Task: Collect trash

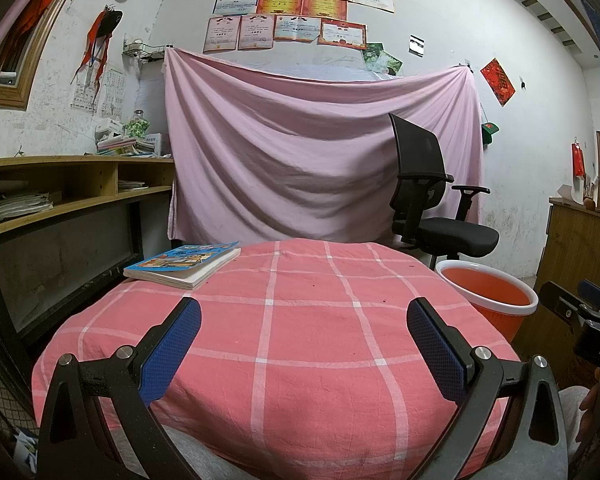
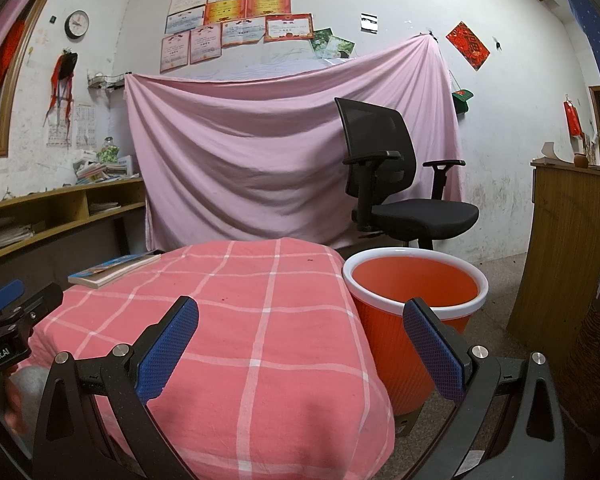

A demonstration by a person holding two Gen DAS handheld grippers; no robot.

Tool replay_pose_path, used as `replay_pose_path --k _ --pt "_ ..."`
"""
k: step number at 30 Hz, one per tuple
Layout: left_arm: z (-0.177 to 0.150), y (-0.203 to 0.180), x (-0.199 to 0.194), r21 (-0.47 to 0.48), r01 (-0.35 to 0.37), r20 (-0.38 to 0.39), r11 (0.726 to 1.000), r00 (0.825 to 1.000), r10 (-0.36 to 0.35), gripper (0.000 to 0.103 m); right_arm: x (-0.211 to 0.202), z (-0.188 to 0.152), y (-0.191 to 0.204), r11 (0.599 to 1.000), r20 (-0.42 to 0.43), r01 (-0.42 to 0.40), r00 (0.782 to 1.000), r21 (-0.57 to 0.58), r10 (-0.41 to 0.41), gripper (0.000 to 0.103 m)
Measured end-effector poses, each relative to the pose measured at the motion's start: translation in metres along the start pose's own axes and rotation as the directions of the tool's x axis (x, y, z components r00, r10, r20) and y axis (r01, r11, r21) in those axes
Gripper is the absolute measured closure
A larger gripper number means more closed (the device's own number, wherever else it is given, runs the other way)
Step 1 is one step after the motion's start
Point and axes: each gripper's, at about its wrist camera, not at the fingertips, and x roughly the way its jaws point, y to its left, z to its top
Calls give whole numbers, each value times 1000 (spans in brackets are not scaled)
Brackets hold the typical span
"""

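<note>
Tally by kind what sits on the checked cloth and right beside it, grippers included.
Books: 1, at the far left corner of the pink checked cloth
Orange bins: 1, on the floor at the cloth's right
Grippers: 2, left gripper and right gripper, both open, empty
Total: 4

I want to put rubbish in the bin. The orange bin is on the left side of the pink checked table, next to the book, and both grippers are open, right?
Not quite. The orange bin stands at the right side of the pink checked table, away from the book, as the right wrist view shows. Both the left gripper and the right gripper are open.
</note>
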Motion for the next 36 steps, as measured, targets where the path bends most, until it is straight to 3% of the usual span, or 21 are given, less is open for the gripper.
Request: replay_pose_path --k 25,36 --pt "3 1 -1 1 6 -5 1000 1000 -6 2 0 0 0 1000 0 0 1000 -1 0 0" --pt "9 -3 -5 70 18 12 997 1000 -19 2 -2 -1 2 1000 -1 -4 1000 -3 4 0"
